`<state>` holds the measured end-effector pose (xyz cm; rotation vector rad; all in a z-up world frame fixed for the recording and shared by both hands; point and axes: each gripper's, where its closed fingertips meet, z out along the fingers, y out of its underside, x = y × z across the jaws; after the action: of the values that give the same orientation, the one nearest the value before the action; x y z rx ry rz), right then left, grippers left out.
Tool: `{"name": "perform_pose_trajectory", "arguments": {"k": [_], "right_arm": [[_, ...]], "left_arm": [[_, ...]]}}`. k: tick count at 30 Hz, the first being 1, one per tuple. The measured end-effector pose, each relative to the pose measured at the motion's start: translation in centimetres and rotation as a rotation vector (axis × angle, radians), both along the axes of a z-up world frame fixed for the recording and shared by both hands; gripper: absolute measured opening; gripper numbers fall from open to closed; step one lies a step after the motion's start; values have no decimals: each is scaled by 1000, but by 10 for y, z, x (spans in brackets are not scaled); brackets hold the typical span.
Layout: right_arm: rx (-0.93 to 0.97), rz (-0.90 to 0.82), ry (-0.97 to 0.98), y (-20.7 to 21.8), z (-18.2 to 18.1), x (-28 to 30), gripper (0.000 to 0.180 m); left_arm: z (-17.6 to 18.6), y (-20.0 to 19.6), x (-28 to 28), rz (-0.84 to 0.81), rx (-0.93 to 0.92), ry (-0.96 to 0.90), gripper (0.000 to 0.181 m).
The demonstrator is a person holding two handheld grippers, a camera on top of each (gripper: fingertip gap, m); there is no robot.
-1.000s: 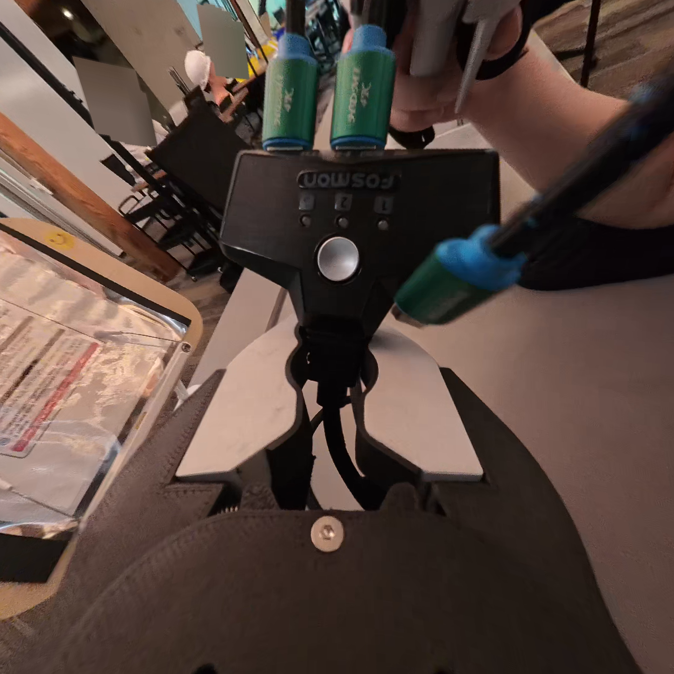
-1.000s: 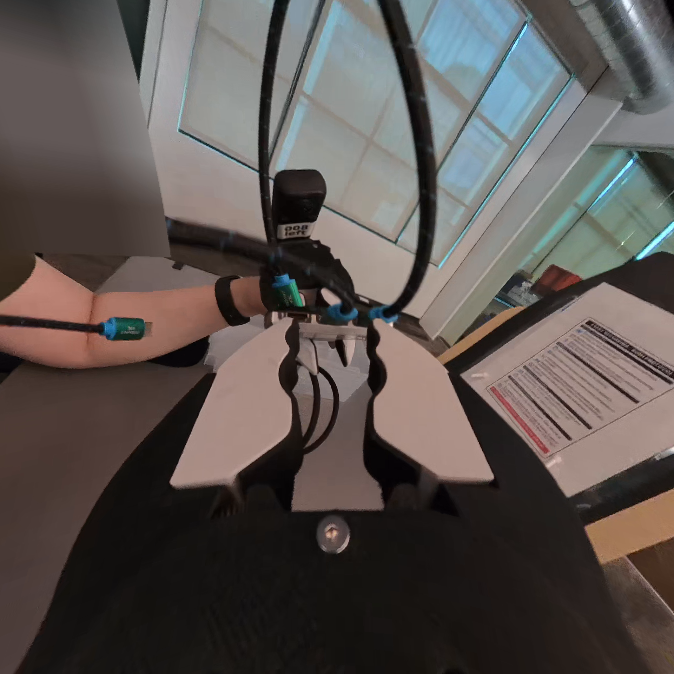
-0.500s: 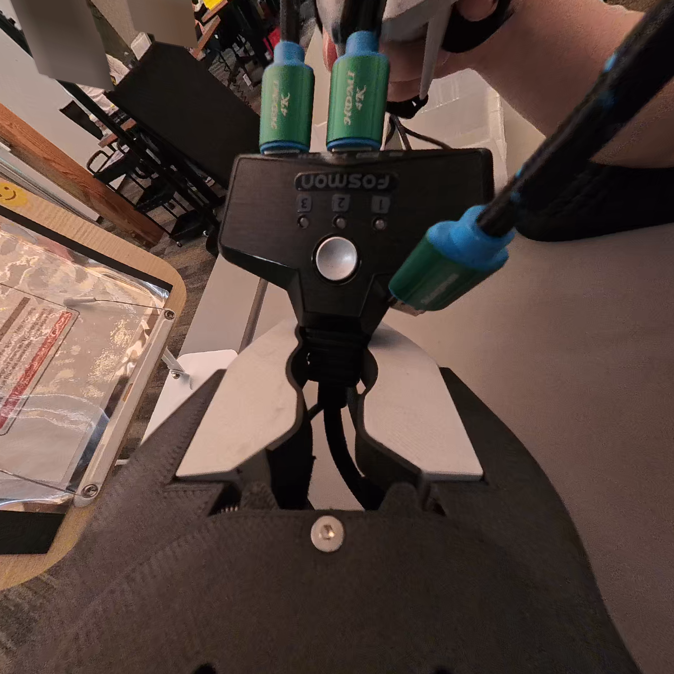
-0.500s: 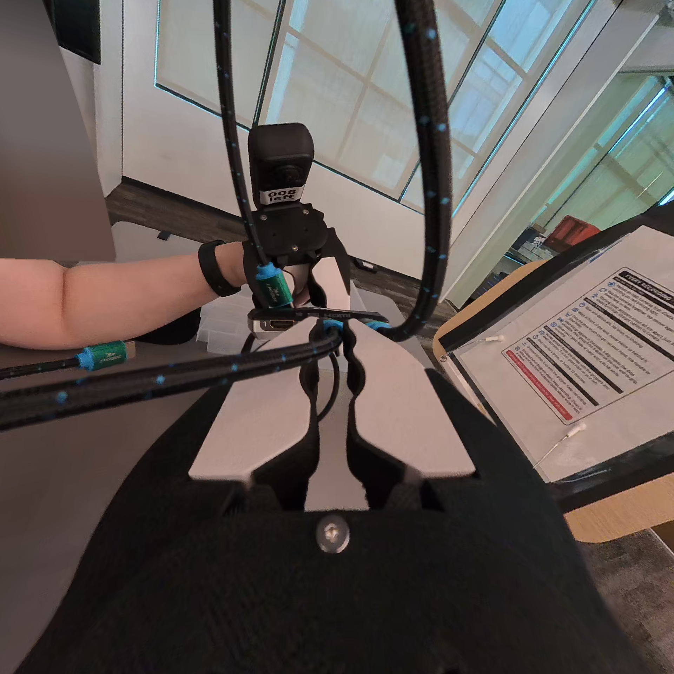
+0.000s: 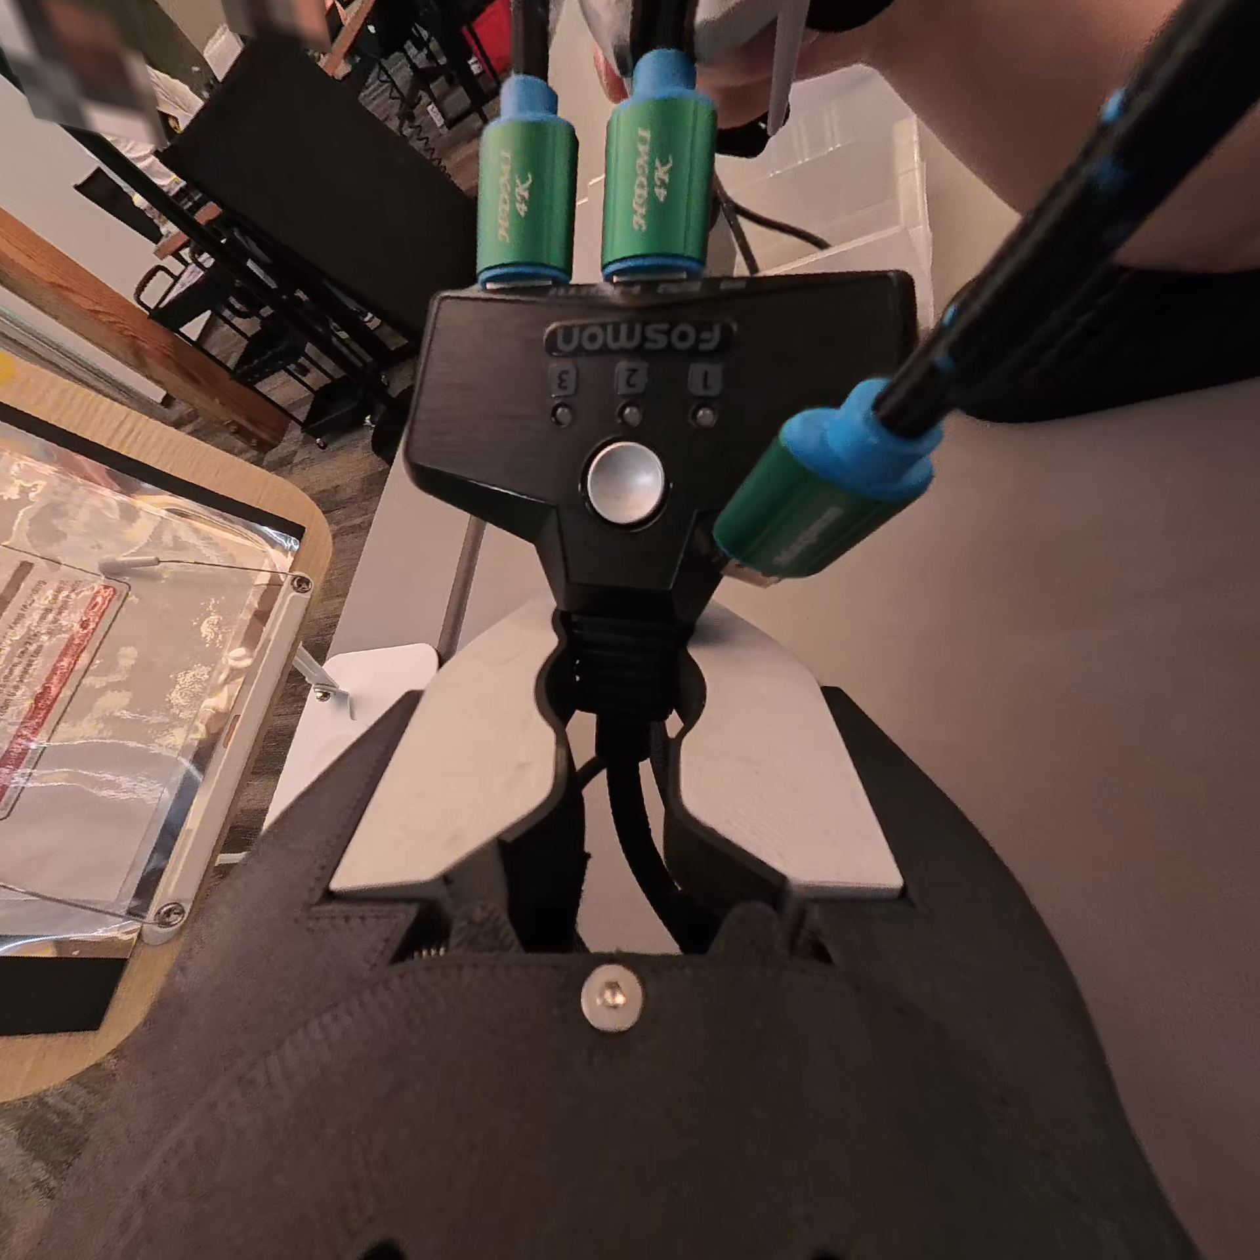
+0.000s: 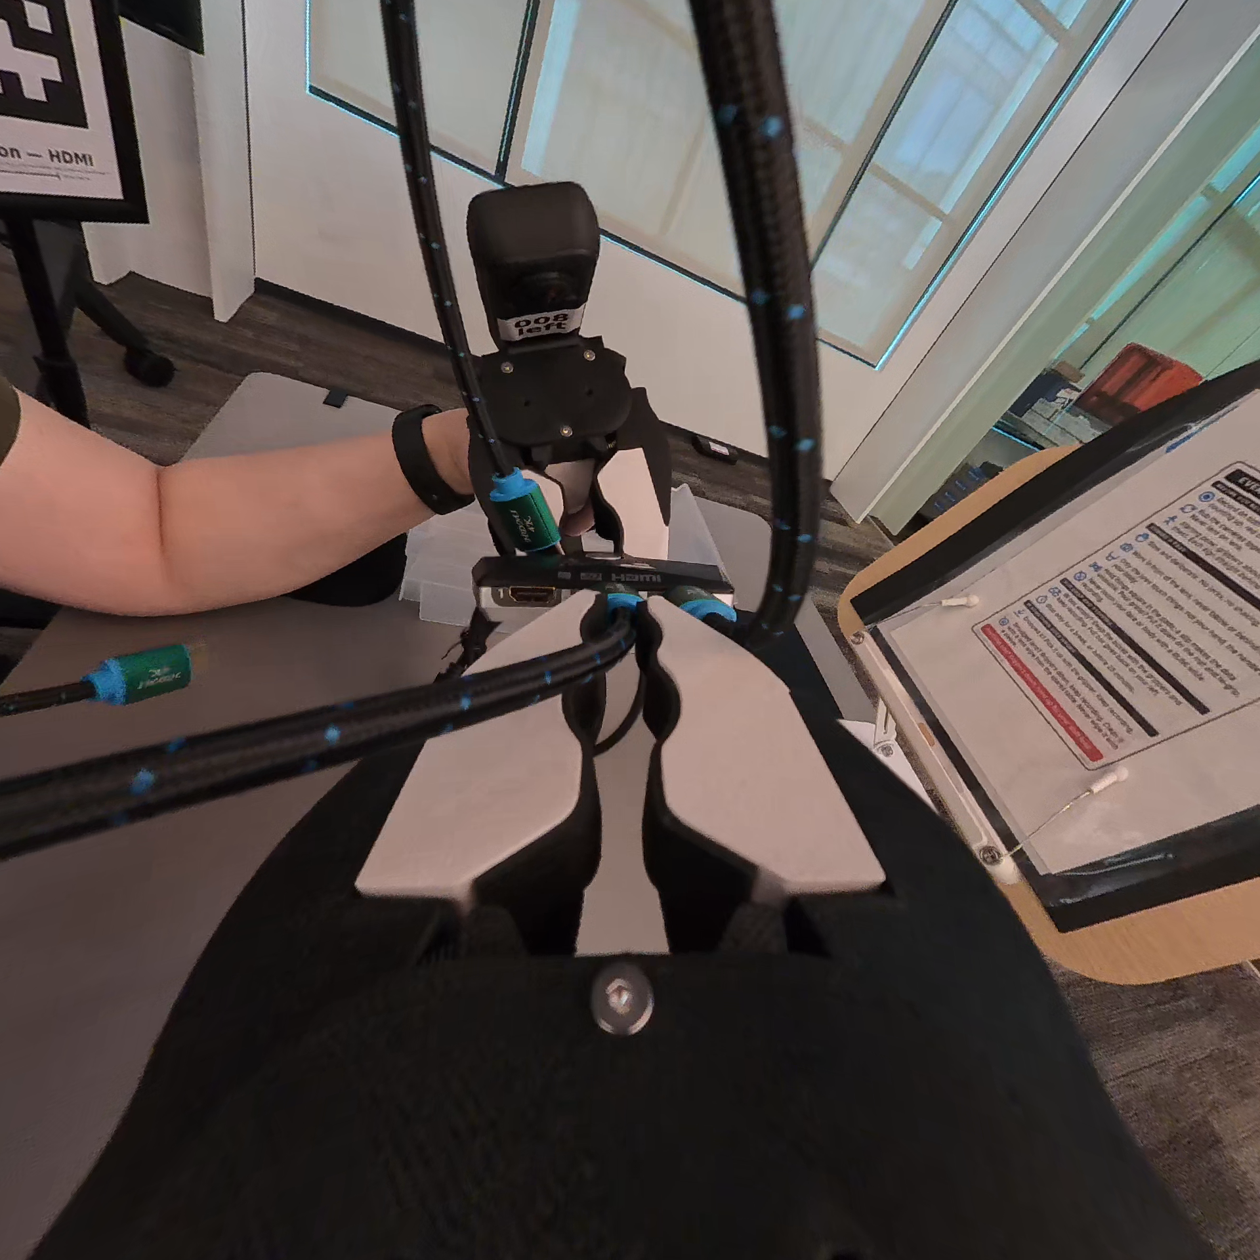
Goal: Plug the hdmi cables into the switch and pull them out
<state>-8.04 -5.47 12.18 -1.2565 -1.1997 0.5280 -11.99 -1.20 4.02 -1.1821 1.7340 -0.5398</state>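
Observation:
The black HDMI switch (image 5: 654,423) is held above the grey table (image 5: 1057,750) by my left gripper (image 5: 624,654), shut on the ribbed neck of its cable. Two green plugs (image 5: 525,198) (image 5: 658,191) sit in its far edge. A third green plug (image 5: 811,504) hangs loose against its right side. My right gripper (image 6: 637,613) is shut on the braided cable (image 6: 341,729) just behind the middle plug's blue boot (image 6: 620,603). One port (image 6: 528,594) of the switch (image 6: 600,576) shows empty. Another loose plug (image 6: 146,671) lies on the table.
A clear sign holder with a printed sheet (image 6: 1091,682) stands on a wooden table (image 5: 204,477) beside the grey one. A clear plastic box (image 5: 852,198) sits behind the switch. The person's forearm (image 6: 238,532) crosses the table. Cable loops (image 6: 777,341) hang overhead.
My right gripper has moved up to the switch and its fingers have closed from wide apart onto the cable behind the middle plug. The left gripper keeps its hold on the switch.

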Motion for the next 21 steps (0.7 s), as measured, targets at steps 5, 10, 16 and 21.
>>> {"name": "perform_pose_trajectory", "arguments": {"k": [5,10,16,21], "right_arm": [[14,0,-17,-2,0,-3,7],[8,9,-13,-3,1,-1,7],[3,18,-16,-5,1,-1,7],[-10,25,-8,-4,1,-1,7]], "left_arm": [[-1,0,-2,5,11,11,23],[1,-3,-2,2,6,16,23],[3,-5,-3,-6,13,10,23],[3,-4,-3,0,22,5,23]]}}
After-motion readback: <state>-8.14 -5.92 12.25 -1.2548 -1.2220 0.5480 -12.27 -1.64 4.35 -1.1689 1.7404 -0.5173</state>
